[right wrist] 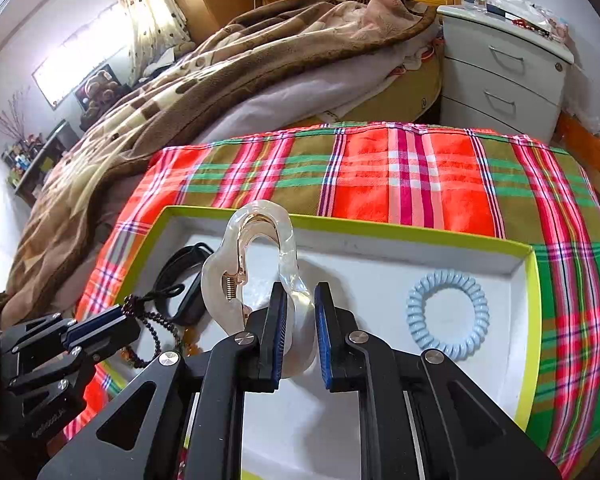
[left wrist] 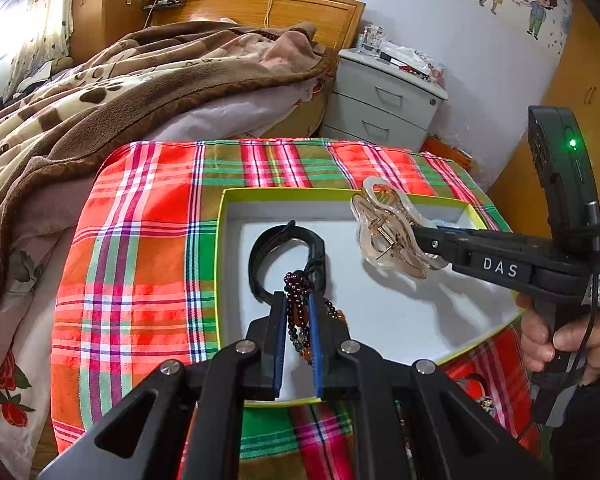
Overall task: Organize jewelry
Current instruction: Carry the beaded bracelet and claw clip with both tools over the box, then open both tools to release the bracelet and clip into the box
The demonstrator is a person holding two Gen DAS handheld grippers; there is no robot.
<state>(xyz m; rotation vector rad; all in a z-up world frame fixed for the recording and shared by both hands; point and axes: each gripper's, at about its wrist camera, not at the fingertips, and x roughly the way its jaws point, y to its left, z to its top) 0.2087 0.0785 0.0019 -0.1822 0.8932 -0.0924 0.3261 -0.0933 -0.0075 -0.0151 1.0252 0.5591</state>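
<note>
Two grippers over a green-rimmed tray (left wrist: 220, 264).
Left gripper (left wrist: 298, 312) pinches a bead bracelet (left wrist: 298, 292); right gripper (right wrist: 301, 304), lettered "DAS", clamps a clear hair claw (right wrist: 256, 248) above the tray.

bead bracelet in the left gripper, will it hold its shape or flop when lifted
The bead bracelet probably flops: its strands already droop in loose loops between the left gripper fingers. The small round beads look smooth, so they might slip or roll on the box floor. It is likely light for its size.

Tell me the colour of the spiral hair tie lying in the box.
Pale blue. The coiled plastic hair tie shows best in the right wrist view.
</note>
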